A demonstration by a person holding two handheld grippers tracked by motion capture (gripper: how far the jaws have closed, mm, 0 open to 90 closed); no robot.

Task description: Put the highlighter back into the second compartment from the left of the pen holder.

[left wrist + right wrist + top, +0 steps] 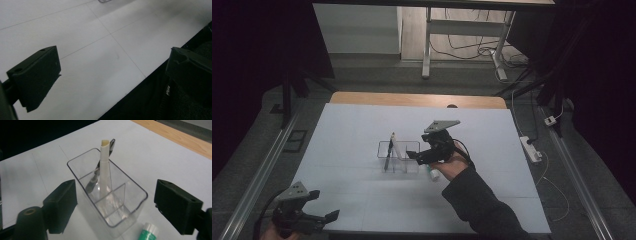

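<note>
A: Right gripper (113, 202) hovers, fingers spread and empty, over the clear organizer (130, 195). White pen (104, 170) and dark pen (100, 167) stand inside.

B: A green-capped tube (149, 232), possibly glue, lies at five o'clock, probably next. Left gripper (110, 75) idles, released, at the desk (82, 37) edge.
</note>
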